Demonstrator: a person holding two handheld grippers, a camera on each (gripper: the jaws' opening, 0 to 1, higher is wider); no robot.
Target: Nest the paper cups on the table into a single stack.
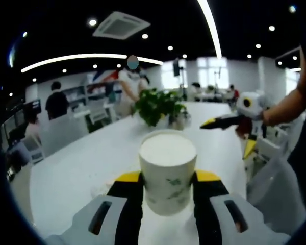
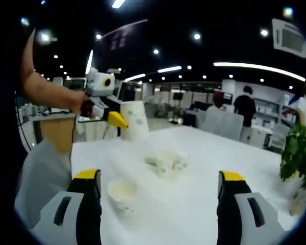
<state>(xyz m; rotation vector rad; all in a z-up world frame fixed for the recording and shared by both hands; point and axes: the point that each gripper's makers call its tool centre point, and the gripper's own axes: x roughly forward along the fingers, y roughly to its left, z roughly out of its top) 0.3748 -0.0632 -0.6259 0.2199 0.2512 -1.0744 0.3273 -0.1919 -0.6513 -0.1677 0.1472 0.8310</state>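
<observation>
Left gripper point(image 1: 167, 190): jaws shut tight on an upright paper cup point(image 1: 168, 171), up off the counter point(image 1: 76, 173).
Right gripper point(image 2: 158, 190): jaws wide apart, holding nothing.
Near cup point(image 2: 122, 195): stands alone; bare counter around it.
Tipped cups point(image 2: 166, 162): farther, mid-counter.
Plant point(image 2: 299, 153): near the counter's far edge.

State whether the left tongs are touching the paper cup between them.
Touching: in the left gripper view, both jaws of the left tongs press against the sides of the paper cup.
</observation>
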